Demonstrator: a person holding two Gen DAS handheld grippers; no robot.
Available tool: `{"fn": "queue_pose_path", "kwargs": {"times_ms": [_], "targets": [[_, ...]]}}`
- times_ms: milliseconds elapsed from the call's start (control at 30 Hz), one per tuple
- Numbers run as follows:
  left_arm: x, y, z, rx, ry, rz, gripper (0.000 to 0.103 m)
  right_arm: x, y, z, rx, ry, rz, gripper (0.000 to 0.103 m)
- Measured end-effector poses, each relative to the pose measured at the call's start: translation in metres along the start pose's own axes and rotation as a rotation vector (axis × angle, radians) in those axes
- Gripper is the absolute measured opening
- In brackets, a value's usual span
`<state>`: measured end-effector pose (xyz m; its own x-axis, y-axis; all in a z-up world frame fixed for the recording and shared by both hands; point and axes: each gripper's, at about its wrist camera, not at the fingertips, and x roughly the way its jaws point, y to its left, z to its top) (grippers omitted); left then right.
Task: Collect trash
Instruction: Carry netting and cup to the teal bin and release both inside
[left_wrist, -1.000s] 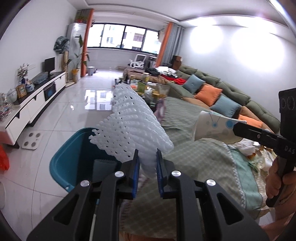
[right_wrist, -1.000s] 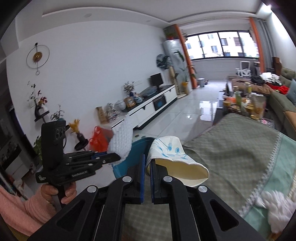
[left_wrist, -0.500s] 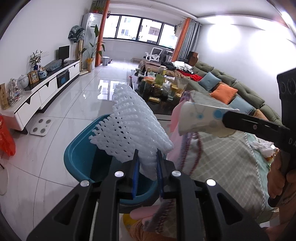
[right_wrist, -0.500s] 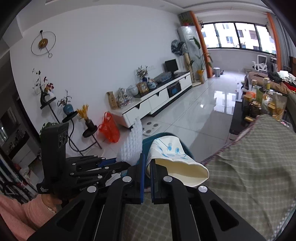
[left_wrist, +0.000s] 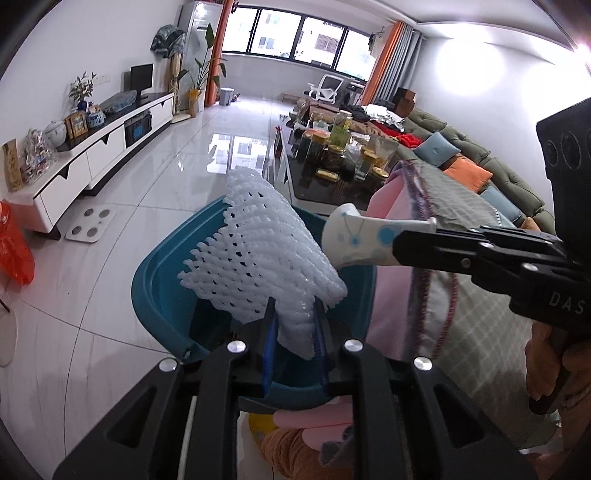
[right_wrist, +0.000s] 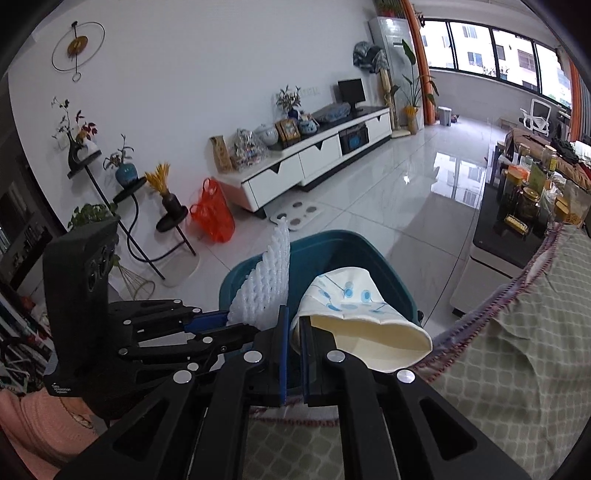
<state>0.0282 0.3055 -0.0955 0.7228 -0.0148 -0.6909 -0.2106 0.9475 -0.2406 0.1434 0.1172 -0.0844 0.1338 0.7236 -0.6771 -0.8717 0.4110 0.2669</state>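
- Left hand-held gripper (left_wrist: 293, 328): closed narrow on white foam net sleeve (left_wrist: 258, 262), pinched at sleeve's lower end between blue pads (left_wrist: 269, 343).
- Foam net sleeve fanned upward and forward, held above open mouth of teal bin (left_wrist: 155, 280).
- Right hand-held gripper (right_wrist: 291, 332): closed narrow on crushed paper cup (right_wrist: 354, 314), rim edge nipped between the fingers.
- Paper cup: white with blue dot print, cream interior, flattened, mouth facing right in right wrist view; positioned over teal bin (right_wrist: 388, 258), near its right rim.
- Same cup seen from left wrist view (left_wrist: 365, 240), just beside foam net sleeve; touching or apart cannot be told.
- Left hand-held gripper seen from right wrist view (right_wrist: 236, 317), foam net sleeve (right_wrist: 266, 288) standing upright just left of cup.
- Teal bin standing on glossy white tile floor (left_wrist: 110, 229), beside checked grey-green cloth (right_wrist: 517, 350) with purple trim.
- Red plastic bag (right_wrist: 214, 210) on floor near white TV cabinet (right_wrist: 314, 155), well apart from bin.
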Motion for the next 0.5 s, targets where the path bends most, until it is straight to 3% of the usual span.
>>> {"fn": "queue_pose_path", "kwargs": {"times_ms": [300, 400, 500], "targets": [[0.022, 0.014, -0.005, -0.034, 0.056, 0.016, 0.025, 0.023, -0.007, 0.009, 0.015, 0.064, -0.024, 0.008], [0.029, 0.016, -0.005, -0.033, 0.069, 0.032, 0.028, 0.025, -0.01, 0.011, 0.031, 0.07, -0.037, 0.021], [0.034, 0.02, -0.004, -0.035, 0.079, 0.039, 0.032, 0.027, -0.011, 0.013, 0.038, 0.074, -0.036, 0.027]]}}
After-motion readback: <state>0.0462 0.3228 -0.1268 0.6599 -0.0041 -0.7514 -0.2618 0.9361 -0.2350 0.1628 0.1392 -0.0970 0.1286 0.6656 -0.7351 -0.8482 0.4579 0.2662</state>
